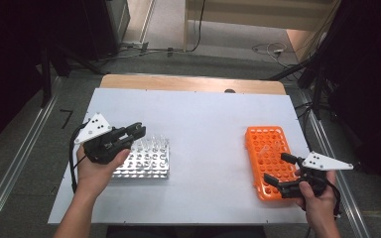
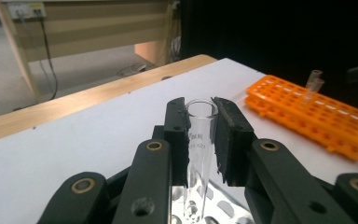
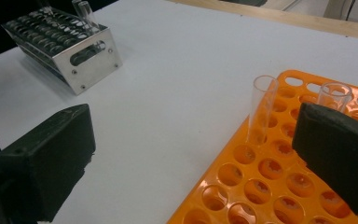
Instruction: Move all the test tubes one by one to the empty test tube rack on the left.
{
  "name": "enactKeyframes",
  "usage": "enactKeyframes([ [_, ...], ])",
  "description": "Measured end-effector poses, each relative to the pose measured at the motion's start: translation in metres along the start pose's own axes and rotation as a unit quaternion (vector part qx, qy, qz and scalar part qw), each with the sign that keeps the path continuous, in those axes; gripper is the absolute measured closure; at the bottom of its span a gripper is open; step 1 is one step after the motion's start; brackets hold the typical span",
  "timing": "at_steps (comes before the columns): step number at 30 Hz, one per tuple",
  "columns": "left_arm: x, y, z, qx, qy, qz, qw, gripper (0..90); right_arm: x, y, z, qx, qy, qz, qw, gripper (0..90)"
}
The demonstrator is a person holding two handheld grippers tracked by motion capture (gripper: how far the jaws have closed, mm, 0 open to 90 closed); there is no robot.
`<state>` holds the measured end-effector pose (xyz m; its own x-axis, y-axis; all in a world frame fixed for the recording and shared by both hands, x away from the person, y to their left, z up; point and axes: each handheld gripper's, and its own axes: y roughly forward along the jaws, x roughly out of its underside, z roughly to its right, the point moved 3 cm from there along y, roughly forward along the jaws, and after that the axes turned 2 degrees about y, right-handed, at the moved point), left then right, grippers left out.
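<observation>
White surface (image 1: 198, 124) with two racks set well apart, one before each hand. At the person's left stands the metal rack (image 1: 144, 158), holding many clear tubes; at the right lies the orange rack (image 1: 270, 158), most of its wells empty. The spacing suggests a transfer of tubes from the metal rack to the orange one.

Left gripper (image 1: 131, 133): poised over the near-left part of the metal rack, its jaws closed narrowly on the glass tube (image 2: 199, 140), gripped just below the rim and held upright, its lower end just above the rack's holes. An upright hold of this kind would let the tube clear the holes without binding. Right gripper (image 1: 279, 169): over the near end of the orange rack, jaws spread wide and holding nothing, probably waiting beside the destination wells.

The left gripper view resolves the grip itself, the tube's open mouth and faint printing on the glass, which the high view blurs into the rack. The right gripper view reveals two clear tubes (image 3: 261, 109) already standing in the orange rack; in the high view these are barely discernible.
</observation>
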<state>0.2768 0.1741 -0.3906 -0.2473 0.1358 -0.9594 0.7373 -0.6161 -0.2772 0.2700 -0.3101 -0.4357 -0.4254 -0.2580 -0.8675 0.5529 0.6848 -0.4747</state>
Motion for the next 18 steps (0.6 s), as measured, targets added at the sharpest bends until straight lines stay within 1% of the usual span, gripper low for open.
enactKeyframes([
  [1,0.001,0.001,-0.002,-0.002,-0.001,0.000,1.0000,76.3,0.000,0.000,-0.001,-0.003,0.003,0.002,1.0000,0.0],
  [3,0.002,0.005,-0.007,-0.003,-0.006,0.003,1.0000,76.4,0.000,0.000,-0.001,-0.002,-0.001,0.002,1.0000,0.0],
  [5,0.001,0.008,-0.009,-0.008,-0.001,0.002,1.0000,76.3,0.000,-0.002,0.001,-0.003,0.002,0.005,1.0000,0.0],
  [7,0.000,0.013,-0.011,-0.010,-0.002,0.006,0.9999,76.4,0.000,-0.006,0.004,0.000,0.008,0.012,0.9999,0.0],
  [9,0.000,0.016,-0.012,-0.008,-0.001,0.008,0.9999,76.3,0.000,-0.008,0.006,0.003,0.009,0.012,0.9999,0.0],
  [11,0.001,0.022,-0.013,-0.012,0.006,0.004,0.9999,76.3,0.001,-0.008,0.006,0.003,0.005,0.009,0.9999,0.0],
  [12,0.002,0.024,-0.014,-0.015,0.003,0.004,0.9999,76.3,0.001,-0.008,0.006,0.008,0.001,0.003,1.0000,0.0],
  [13,0.003,0.025,-0.015,-0.016,0.005,0.006,0.9998,76.3,0.001,-0.009,0.006,0.013,-0.004,0.001,0.9999,0.0],
  [14,0.005,0.027,-0.015,-0.021,0.016,0.007,0.9996,76.3,0.001,-0.011,0.006,0.012,-0.005,0.003,0.9999,0.0],
  [15,0.007,0.028,-0.016,-0.031,0.013,0.004,0.9994,76.3,0.001,-0.013,0.005,0.012,-0.008,0.002,0.9999,0.0],
  [16,0.009,0.028,-0.019,-0.008,-0.025,0.013,0.9996,76.4,0.001,-0.015,0.005,0.024,-0.013,-0.003,0.9996,0.0],
  [17,0.008,0.027,-0.020,0.004,-0.043,0.027,0.9987,76.4,-0.001,-0.016,0.007,0.016,0.003,0.000,0.9999,0.0],
  [18,0.004,0.023,-0.021,-0.009,-0.038,0.038,0.9985,76.4,-0.004,-0.019,0.007,-0.013,0.028,0.019,0.9994,0.0],
])
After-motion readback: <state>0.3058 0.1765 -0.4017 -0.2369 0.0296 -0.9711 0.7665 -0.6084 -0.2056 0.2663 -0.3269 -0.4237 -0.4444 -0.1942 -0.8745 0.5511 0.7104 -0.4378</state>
